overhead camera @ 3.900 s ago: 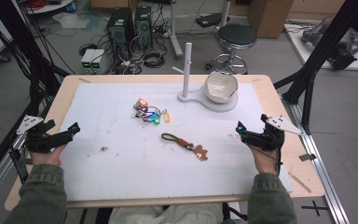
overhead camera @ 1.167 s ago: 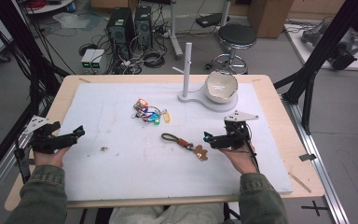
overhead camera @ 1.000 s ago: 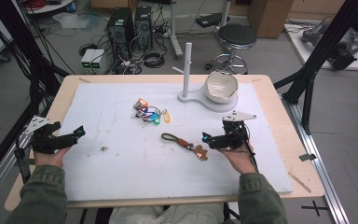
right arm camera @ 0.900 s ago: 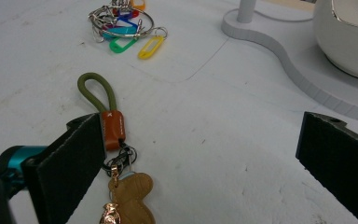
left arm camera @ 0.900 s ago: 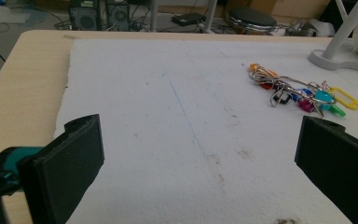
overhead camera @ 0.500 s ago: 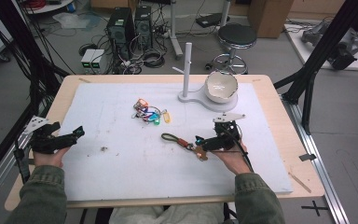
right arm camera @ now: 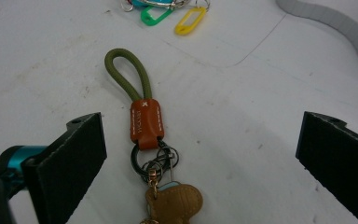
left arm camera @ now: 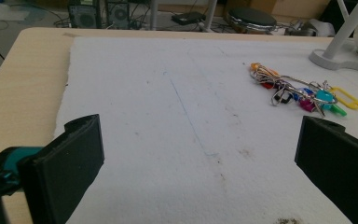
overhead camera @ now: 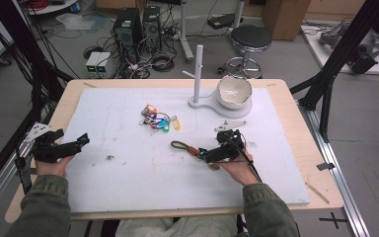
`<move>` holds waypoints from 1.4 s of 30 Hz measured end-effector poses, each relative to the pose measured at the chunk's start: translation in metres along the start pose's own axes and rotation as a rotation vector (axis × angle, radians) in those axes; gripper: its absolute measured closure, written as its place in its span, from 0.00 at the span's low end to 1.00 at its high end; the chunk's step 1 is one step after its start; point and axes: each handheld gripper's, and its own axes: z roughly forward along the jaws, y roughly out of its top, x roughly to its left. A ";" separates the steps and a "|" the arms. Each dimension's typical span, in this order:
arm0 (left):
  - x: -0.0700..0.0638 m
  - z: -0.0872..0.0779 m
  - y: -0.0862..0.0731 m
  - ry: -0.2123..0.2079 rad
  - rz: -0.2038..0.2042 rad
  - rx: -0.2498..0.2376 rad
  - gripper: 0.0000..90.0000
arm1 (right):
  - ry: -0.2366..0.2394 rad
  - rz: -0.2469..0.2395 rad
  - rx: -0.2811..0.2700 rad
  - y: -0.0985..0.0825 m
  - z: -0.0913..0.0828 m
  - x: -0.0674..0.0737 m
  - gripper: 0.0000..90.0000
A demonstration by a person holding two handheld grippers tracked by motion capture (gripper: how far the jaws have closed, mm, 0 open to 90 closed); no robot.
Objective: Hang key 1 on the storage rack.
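While my left gripper (overhead camera: 74, 143) idles spread wide at the frame's left, my right gripper (right arm camera: 200, 154), jaws apart, straddles the keychain (right arm camera: 144, 126) lying at centre on the counter (overhead camera: 286, 103); closing could pinch only the rings, letting the strap slip.

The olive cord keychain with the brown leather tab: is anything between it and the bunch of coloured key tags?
Nothing; in the high view, bare white mat separates the olive cord keychain from the bunch of coloured key tags.

Wood table (overhead camera: 296, 118) w/ white mat (overhead camera: 128, 173)
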 end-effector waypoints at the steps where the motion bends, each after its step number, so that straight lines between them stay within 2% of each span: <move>1: 0.000 0.000 0.000 0.000 0.000 0.000 0.02 | 0.000 0.000 0.000 0.000 0.000 0.000 0.01; 3: 0.000 0.000 0.000 0.000 0.000 0.000 0.02 | 0.007 -0.006 0.027 0.000 0.006 0.003 0.01; 7: 0.000 0.001 0.000 -0.004 0.001 0.004 0.02 | 0.011 -0.011 0.036 0.001 0.011 0.005 0.01; 9: 0.000 0.001 0.000 -0.004 0.005 0.009 0.02 | 0.027 -0.004 0.039 0.002 0.014 0.006 0.01; 11: 0.000 0.001 0.000 -0.005 0.005 0.011 0.02 | 0.057 0.007 0.043 0.003 0.016 0.005 0.05; 19: 0.000 0.001 0.000 -0.004 0.005 0.011 0.02 | 0.092 0.038 0.089 0.008 0.025 0.003 0.06; 24: 0.000 0.001 0.000 -0.004 0.005 0.010 0.02 | 0.138 0.057 0.116 0.014 0.033 0.004 0.09; 25: 0.000 0.001 0.000 -0.004 0.004 0.010 0.02 | 0.138 0.057 0.124 0.015 0.034 0.005 0.12; 26: 0.000 0.001 0.000 -0.004 0.004 0.011 0.02 | 0.152 0.047 0.122 0.017 0.035 0.006 0.23; 28: 0.000 0.001 0.000 -0.004 0.005 0.012 0.02 | 0.149 0.050 0.125 0.018 0.036 0.007 0.24; 30: 0.000 0.001 0.000 -0.004 0.007 0.012 0.02 | 0.126 0.036 0.117 0.019 0.037 0.008 0.30; 35: 0.000 0.001 0.000 -0.005 0.006 0.011 0.02 | 0.097 0.033 0.133 0.019 0.037 0.008 0.37; 38: 0.000 0.002 -0.001 -0.008 0.005 0.011 0.02 | 0.102 0.036 0.137 0.019 0.039 0.007 0.43; 42: 0.001 0.001 -0.001 -0.007 0.006 0.011 0.02 | 0.114 0.027 0.150 0.018 0.041 0.008 0.43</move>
